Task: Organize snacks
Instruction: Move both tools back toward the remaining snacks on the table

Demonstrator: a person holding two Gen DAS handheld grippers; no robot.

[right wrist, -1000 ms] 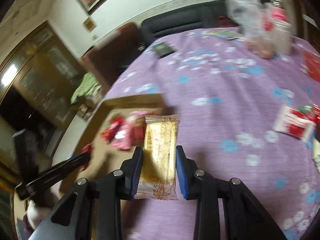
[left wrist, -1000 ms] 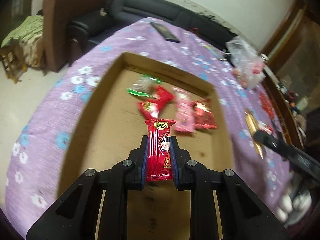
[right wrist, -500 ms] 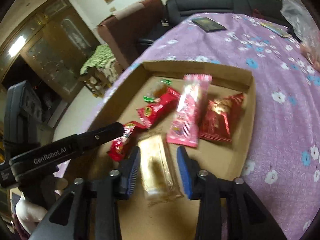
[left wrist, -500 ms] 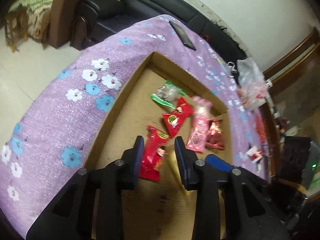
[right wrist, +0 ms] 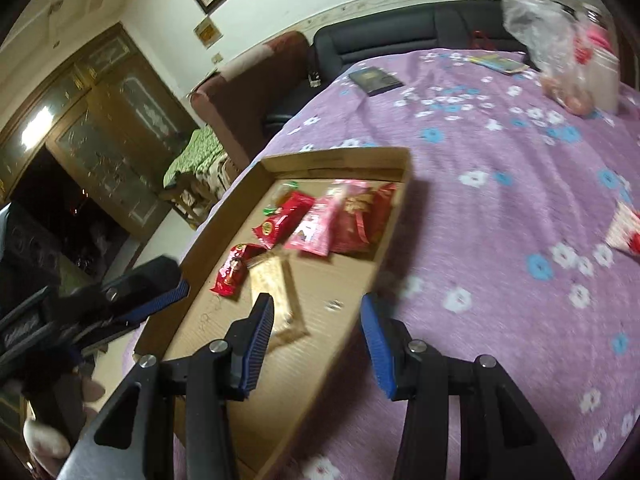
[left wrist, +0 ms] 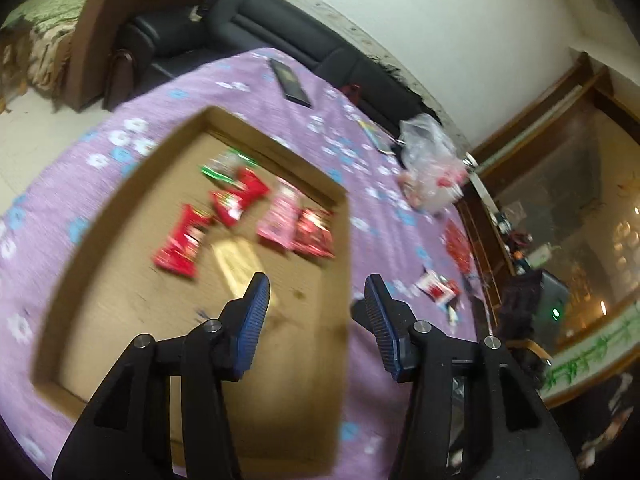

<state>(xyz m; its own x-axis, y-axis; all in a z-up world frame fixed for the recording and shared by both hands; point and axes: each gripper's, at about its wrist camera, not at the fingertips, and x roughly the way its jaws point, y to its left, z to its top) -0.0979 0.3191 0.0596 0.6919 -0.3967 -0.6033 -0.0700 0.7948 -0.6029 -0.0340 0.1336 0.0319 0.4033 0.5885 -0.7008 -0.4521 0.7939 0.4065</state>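
A shallow cardboard tray (left wrist: 344, 240) lies on the purple flowered table and also shows in the right wrist view (right wrist: 348, 156). Several snack packets lie in it: a red packet (left wrist: 180, 246) (right wrist: 234, 270), a golden biscuit packet (left wrist: 236, 262) (right wrist: 276, 296), a pink packet (left wrist: 282, 216) (right wrist: 318, 224) and a dark red packet (left wrist: 314, 234) (right wrist: 362, 216). My left gripper (left wrist: 316, 296) is open and empty above the tray's near part. My right gripper (right wrist: 318, 312) is open and empty above the tray's right wall. The left gripper's finger also shows in the right wrist view (right wrist: 156, 300).
Loose snack packets lie on the cloth right of the tray (left wrist: 436, 288) (right wrist: 624, 228). A clear plastic bag (left wrist: 432, 172) (right wrist: 560, 40) of snacks and a dark flat case (left wrist: 290, 82) (right wrist: 374, 78) lie at the far side. A black sofa (left wrist: 256, 20) stands behind the table.
Both grippers let go of their packets, opened wide and drew back. The red packet and the golden packet now lie in the tray.
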